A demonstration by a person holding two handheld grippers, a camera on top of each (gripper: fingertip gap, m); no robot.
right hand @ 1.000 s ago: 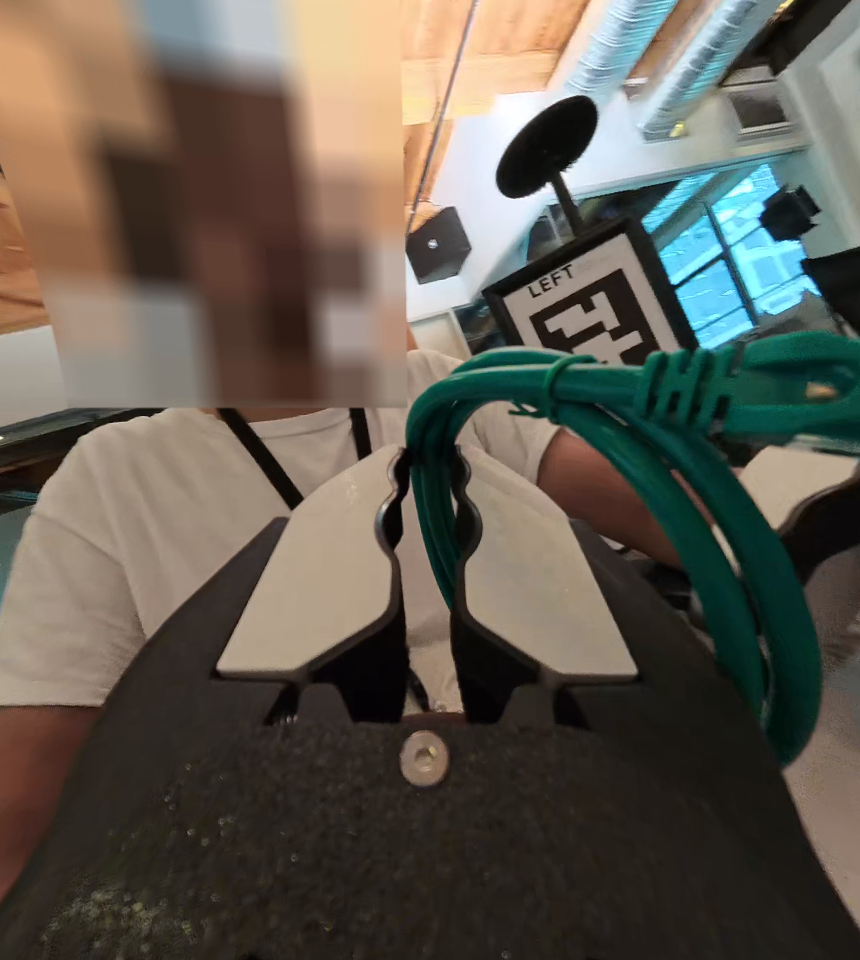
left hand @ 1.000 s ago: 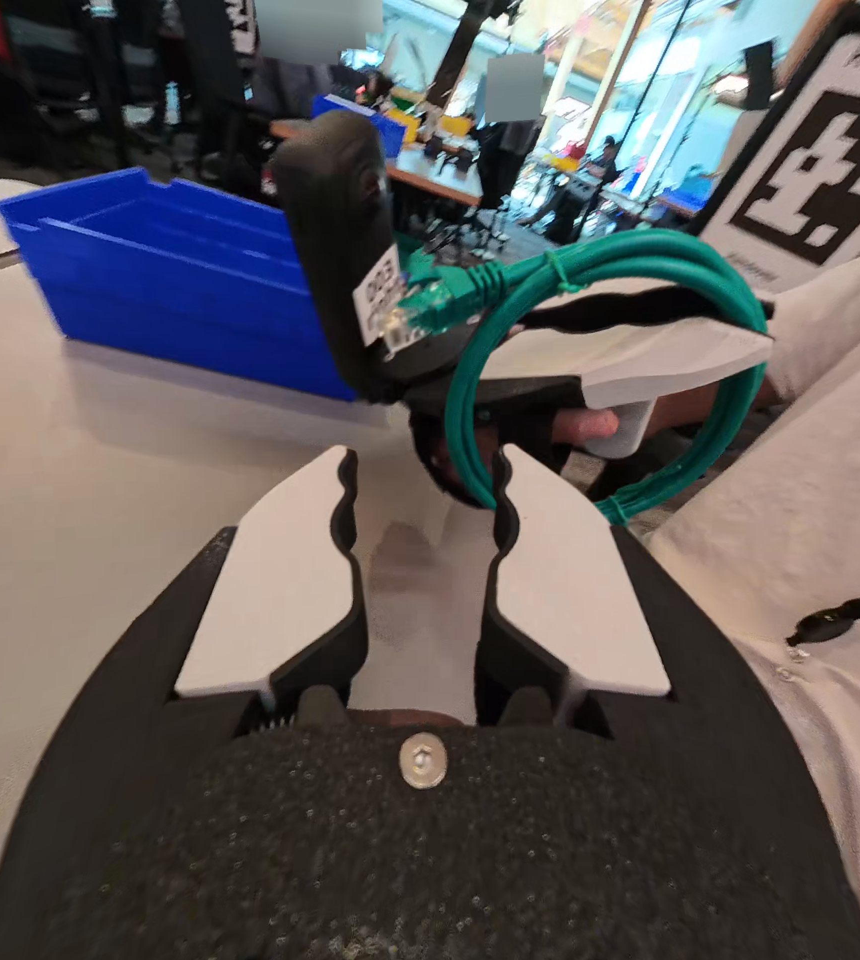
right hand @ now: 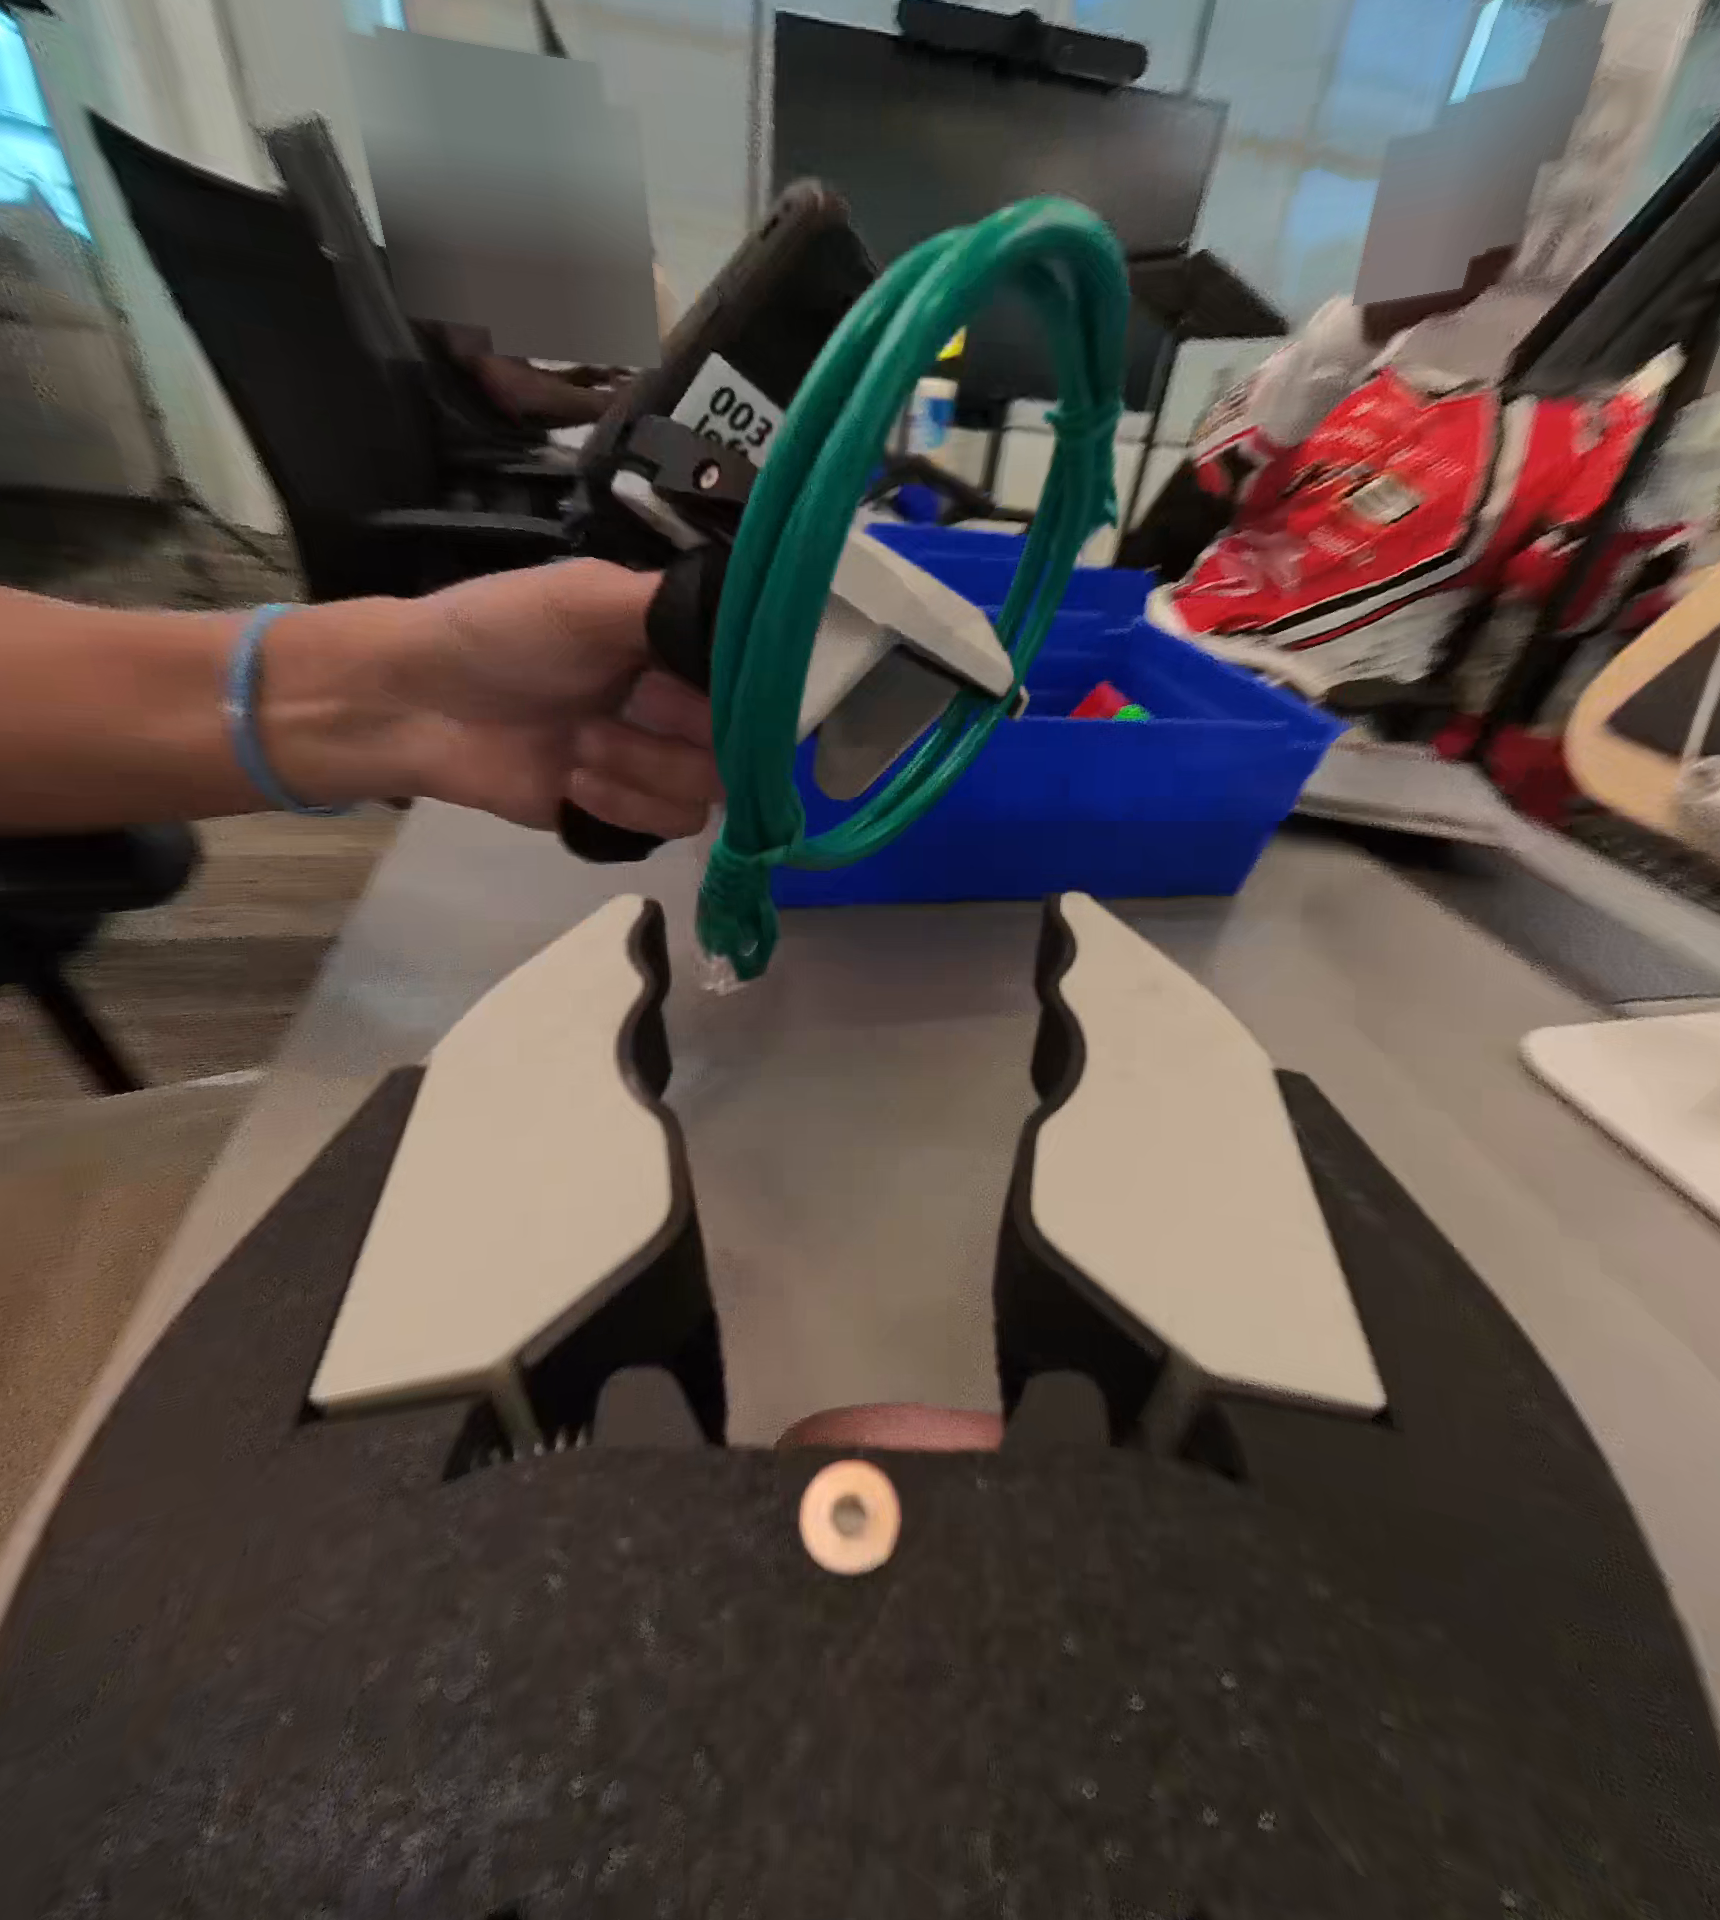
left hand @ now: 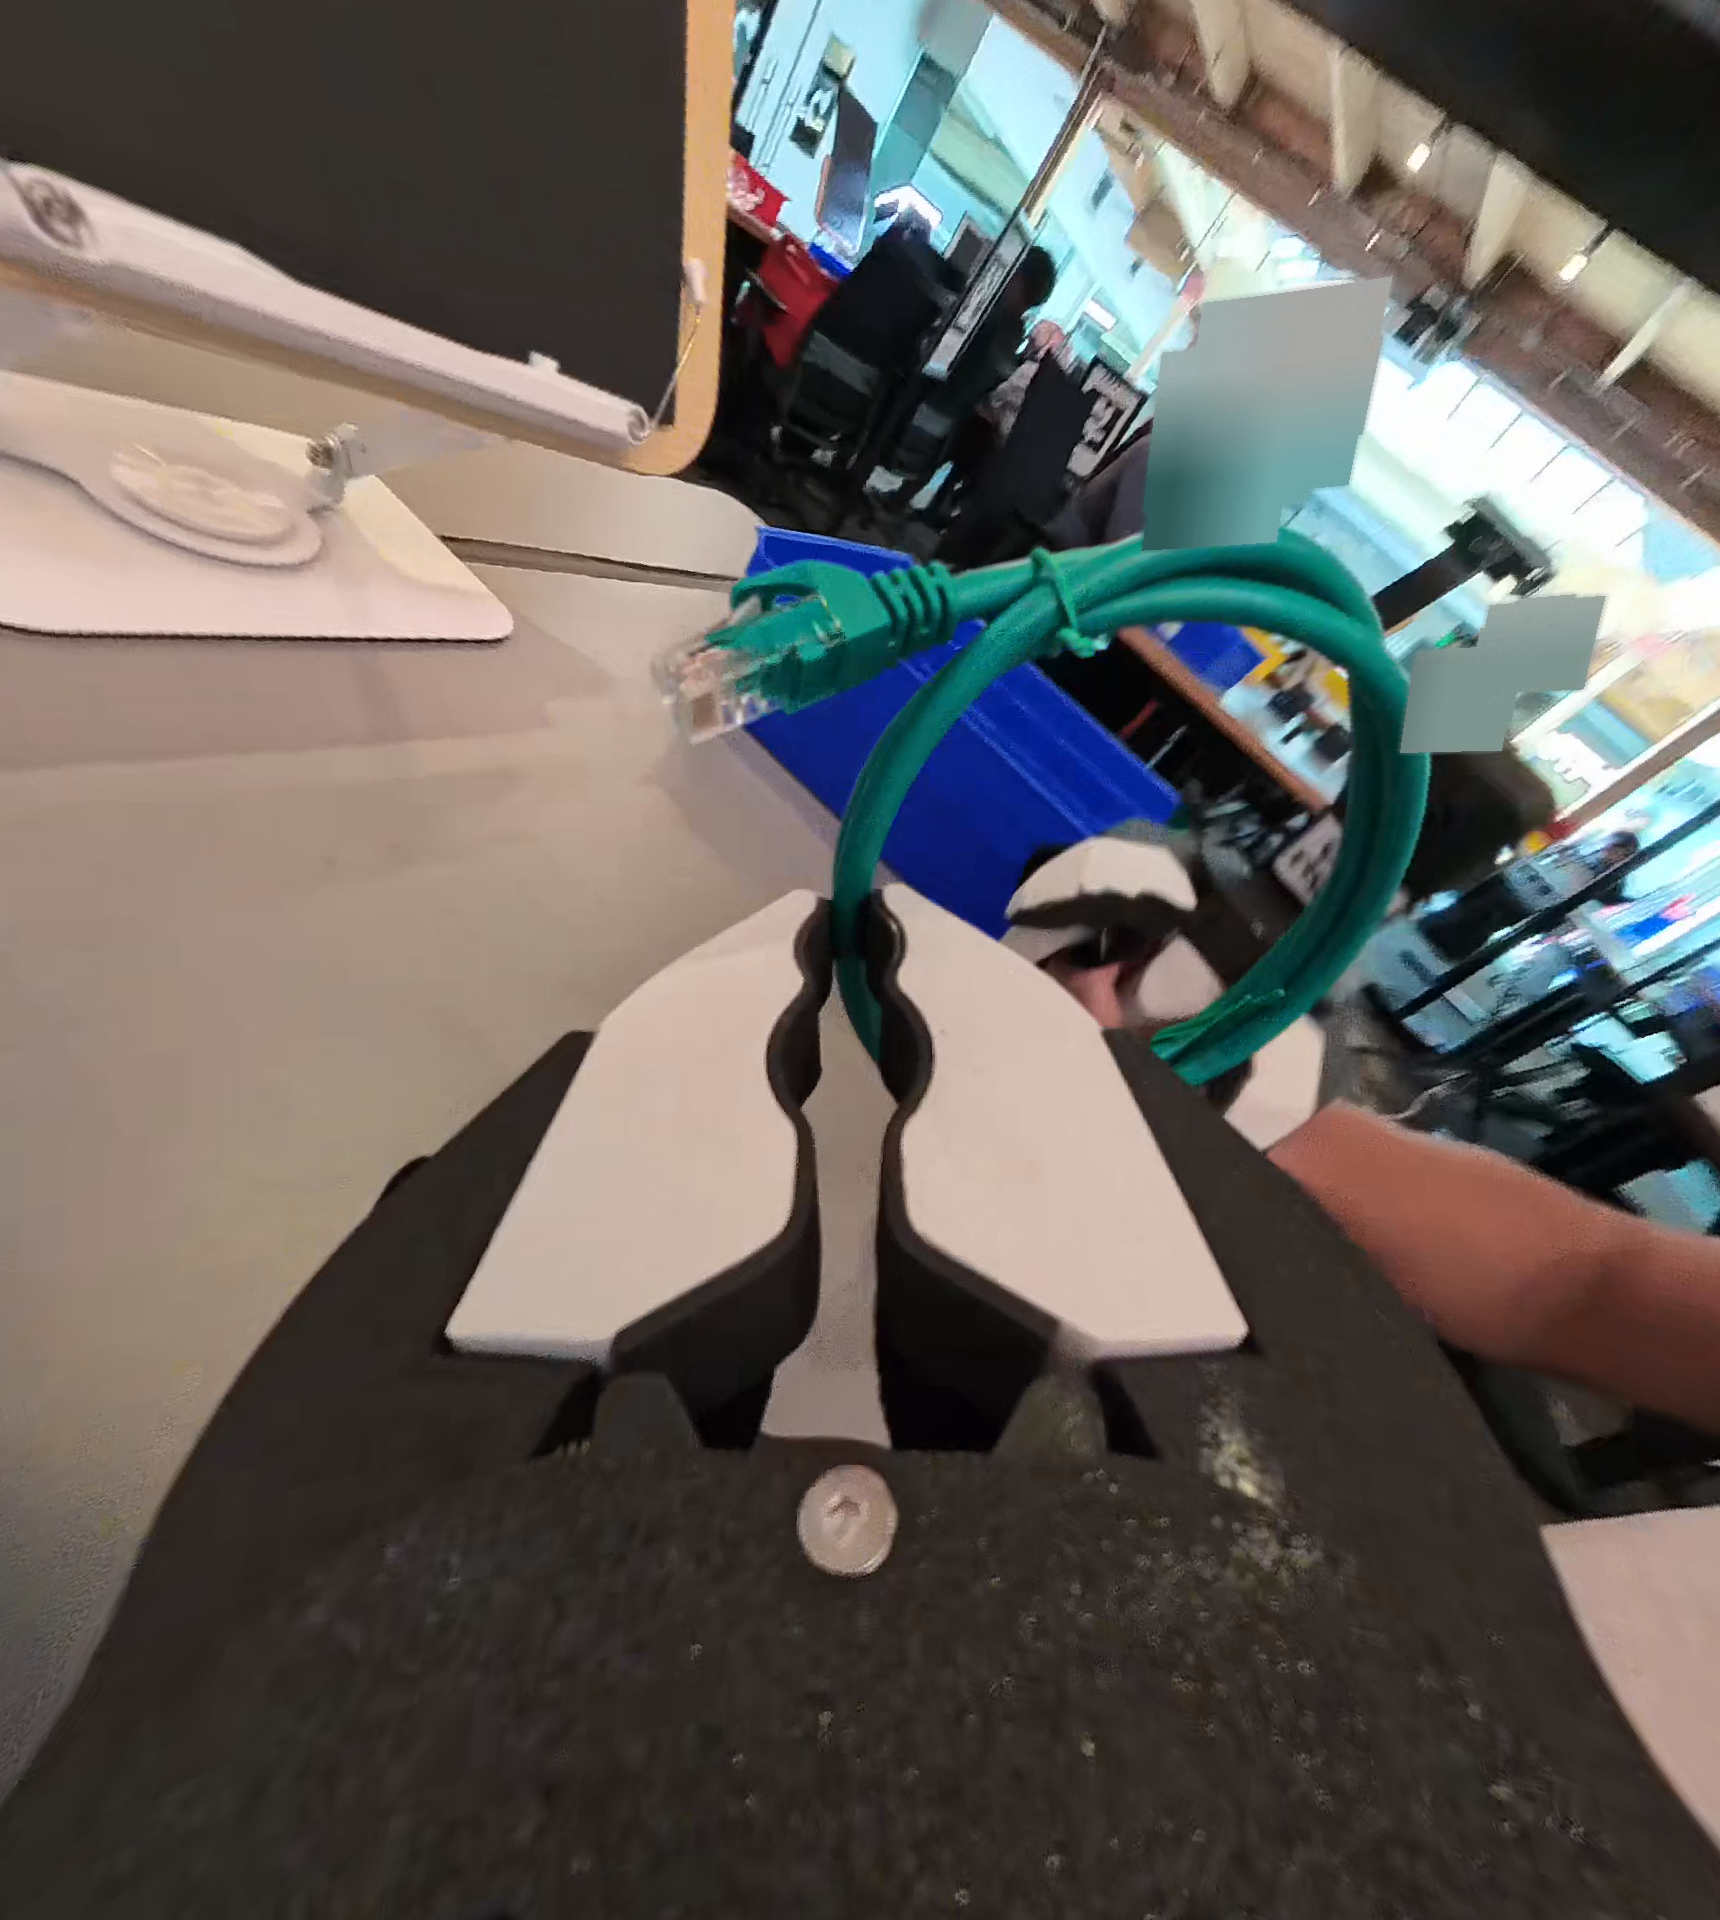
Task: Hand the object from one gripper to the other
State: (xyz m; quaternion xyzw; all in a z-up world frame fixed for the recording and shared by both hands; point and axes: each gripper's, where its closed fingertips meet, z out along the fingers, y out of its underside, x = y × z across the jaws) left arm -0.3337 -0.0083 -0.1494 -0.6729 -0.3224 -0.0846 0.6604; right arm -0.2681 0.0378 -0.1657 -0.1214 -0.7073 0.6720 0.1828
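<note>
A white stand point(left hand: 212, 582) sits at the worktop's point(left hand: 212, 935) far left. The left tongs point(left hand: 851, 935) pinch the green cable point(left hand: 1375, 748), held above a blue bin point(right hand: 1043, 821). The right tongs point(right hand: 851, 966) gape wide, holding nothing, just below the coil.

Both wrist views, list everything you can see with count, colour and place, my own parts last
cable: one, green, coiled, held above the table
bin: one, blue, far side of table
stand: one, white, on the table
bag: one, red, behind the bin
chairs: black, several, background
left hand-held gripper: shut on the cable
right hand-held gripper: open, empty
hand: one, gripping the left handle
</note>
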